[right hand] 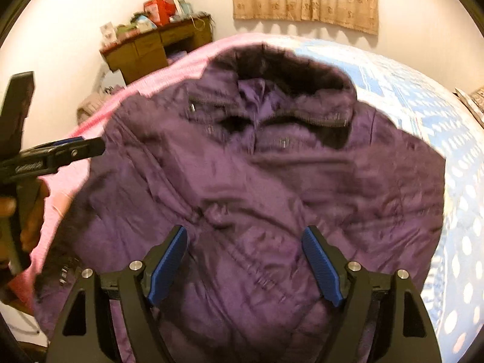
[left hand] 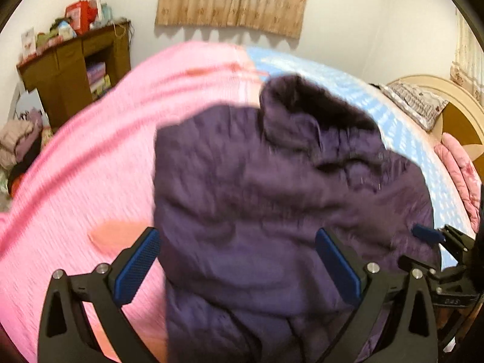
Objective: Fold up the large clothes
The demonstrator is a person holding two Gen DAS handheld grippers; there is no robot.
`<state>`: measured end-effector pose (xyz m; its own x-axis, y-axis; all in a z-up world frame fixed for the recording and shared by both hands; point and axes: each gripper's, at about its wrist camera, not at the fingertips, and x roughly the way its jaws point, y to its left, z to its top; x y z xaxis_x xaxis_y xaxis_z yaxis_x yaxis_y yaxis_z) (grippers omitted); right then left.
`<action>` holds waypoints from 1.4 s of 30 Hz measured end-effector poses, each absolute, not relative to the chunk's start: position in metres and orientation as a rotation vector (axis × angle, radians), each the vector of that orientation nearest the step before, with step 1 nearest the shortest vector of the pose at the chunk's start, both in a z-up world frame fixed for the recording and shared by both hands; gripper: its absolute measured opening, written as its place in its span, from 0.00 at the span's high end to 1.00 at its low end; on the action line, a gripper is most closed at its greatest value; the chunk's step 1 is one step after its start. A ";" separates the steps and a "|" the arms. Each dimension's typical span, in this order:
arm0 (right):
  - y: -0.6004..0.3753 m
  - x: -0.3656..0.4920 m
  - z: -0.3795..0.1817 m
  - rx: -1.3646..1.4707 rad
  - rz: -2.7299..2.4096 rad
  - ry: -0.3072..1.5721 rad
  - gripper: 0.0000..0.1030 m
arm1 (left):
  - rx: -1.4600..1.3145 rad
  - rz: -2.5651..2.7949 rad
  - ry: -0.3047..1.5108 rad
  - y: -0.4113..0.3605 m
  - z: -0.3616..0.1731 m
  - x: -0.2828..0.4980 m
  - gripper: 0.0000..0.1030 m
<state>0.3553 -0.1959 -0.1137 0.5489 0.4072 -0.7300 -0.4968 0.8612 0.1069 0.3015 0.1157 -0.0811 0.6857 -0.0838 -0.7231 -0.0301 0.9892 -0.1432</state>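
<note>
Hardly any writing can be made out. In the right wrist view, pale lettering runs along the black body of the left tongs [right hand: 68,146] at the left edge, but it is too smeared to read. In the left wrist view, faint embossed figures sit on the black frame of the right tongs [left hand: 429,233] at the right edge, equally unclear. The boxes [right hand: 157,9] on the desk [right hand: 151,48] carry print too small to tell.

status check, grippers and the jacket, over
Left gripper open, right gripper open, nothing clamped. Purple jacket lying on the bed, collar at the far end. Nothing in the way.
</note>
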 end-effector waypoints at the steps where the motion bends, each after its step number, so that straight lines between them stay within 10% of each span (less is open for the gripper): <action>1: -0.199 0.359 -0.108 -0.095 0.548 0.822 0.23 | -0.149 -0.027 0.798 0.118 -0.074 0.307 0.00; 23: -0.194 0.583 -0.065 -0.122 0.424 0.840 0.23 | 0.097 -0.030 0.805 0.068 -0.056 0.501 0.01; 27: -0.173 0.604 -0.088 -0.252 0.421 0.875 0.30 | 0.112 -0.025 0.833 0.063 -0.074 0.522 0.16; 28: -0.170 0.608 -0.097 -0.307 0.392 0.894 0.50 | 0.111 -0.038 0.841 0.061 -0.076 0.523 0.23; 29: -0.171 0.609 -0.100 -0.329 0.378 0.897 0.74 | 0.116 -0.056 0.855 0.060 -0.078 0.523 0.42; 31: -0.178 0.603 -0.099 -0.311 0.406 0.892 0.79 | 0.105 -0.135 0.881 0.058 -0.077 0.521 0.79; 42: -0.206 0.553 -0.118 -0.419 0.431 0.918 0.87 | 0.486 -0.256 0.806 0.041 -0.087 0.440 0.87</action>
<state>0.5529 -0.2060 -0.1183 0.5354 0.1761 -0.8260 -0.5235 0.8367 -0.1609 0.4402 0.0406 -0.0866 0.6701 -0.0368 -0.7414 0.3985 0.8605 0.3174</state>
